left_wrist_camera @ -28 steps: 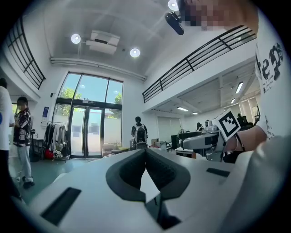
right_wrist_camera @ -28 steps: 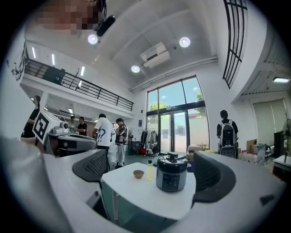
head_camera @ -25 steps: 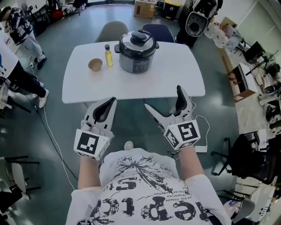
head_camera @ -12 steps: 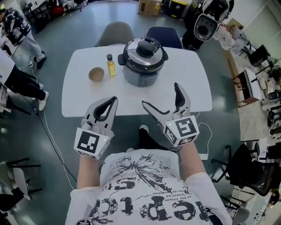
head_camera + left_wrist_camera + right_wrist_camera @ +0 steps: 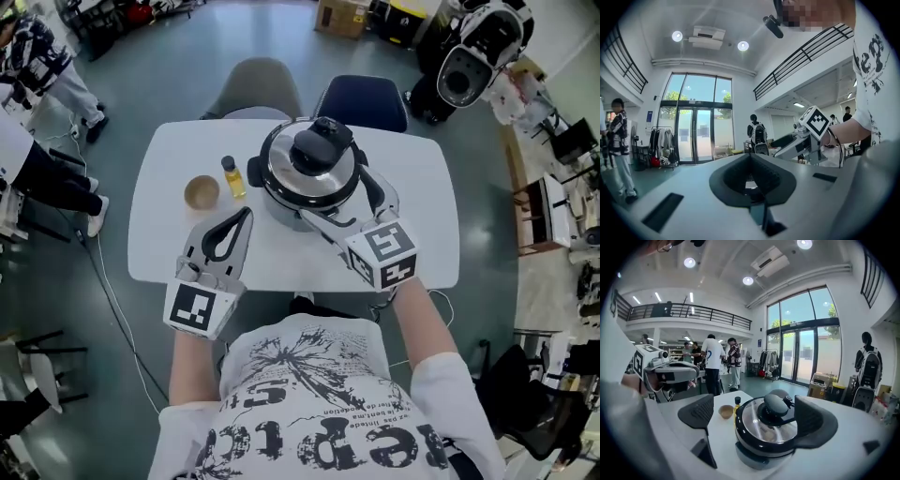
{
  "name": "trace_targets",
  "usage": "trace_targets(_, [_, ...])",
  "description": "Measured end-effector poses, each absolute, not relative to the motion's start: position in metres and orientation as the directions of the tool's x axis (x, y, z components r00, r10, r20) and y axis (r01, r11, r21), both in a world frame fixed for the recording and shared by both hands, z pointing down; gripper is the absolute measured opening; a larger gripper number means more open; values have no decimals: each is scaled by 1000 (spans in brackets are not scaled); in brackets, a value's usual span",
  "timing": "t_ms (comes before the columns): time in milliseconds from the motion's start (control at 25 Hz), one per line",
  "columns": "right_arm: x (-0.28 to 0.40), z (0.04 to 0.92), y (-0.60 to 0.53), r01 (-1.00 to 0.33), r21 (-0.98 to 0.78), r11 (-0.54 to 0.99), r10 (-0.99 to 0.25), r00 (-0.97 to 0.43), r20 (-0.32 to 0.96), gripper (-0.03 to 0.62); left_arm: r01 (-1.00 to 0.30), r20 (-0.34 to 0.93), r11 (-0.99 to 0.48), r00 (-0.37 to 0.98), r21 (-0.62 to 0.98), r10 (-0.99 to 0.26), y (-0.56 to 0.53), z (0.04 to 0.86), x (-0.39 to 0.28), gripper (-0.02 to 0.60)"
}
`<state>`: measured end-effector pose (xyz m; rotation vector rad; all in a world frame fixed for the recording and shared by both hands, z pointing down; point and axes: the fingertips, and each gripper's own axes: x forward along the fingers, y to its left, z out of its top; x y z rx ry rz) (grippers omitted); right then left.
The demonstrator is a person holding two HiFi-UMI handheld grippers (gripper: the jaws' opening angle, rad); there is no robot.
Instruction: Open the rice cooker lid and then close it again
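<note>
Holding right gripper at near edge of rice cooker, we are just closing its wide jaws slightly; lid sitting between them, ungripped. Near-left of cooker, left gripper hanging, jaws together, empty. Lid lying shut: opening, reclosing both remaining.

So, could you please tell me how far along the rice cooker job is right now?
Nothing looks done yet: the lid sits closed on the rice cooker. In hand: the right gripper is at the cooker; its wide jaws have just been closing a little, the lid between them, nothing gripped. The left gripper hangs back, shut and empty. Left: opening the lid, then closing it.
</note>
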<state>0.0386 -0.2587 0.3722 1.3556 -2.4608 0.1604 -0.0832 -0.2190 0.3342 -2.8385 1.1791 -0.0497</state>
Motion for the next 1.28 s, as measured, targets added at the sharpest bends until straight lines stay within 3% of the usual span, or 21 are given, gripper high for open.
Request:
trace_targets(240, [50, 407, -337, -769, 84, 633, -689, -511, 513, 521, -716, -6, -694, 697, -79, -718, -269, 346, -52, 13])
trace_targets(560, [34, 460, -387, -644, 24, 764, -446, -501, 742, 453, -762, 23, -644, 644, -68, -764, -316, 363, -47, 12])
trace_targets(880, [31, 481, -398, -634, -39, 773, -331, -455, 826, 327, -765, 38, -642, 641, -59, -767, -333, 370, -44, 13])
trace_targets(1280, [34, 480, -400, -680, -59, 730, -318, -415, 853, 298, -731, 13, -679, 679, -69, -734, -337, 356, -35, 12])
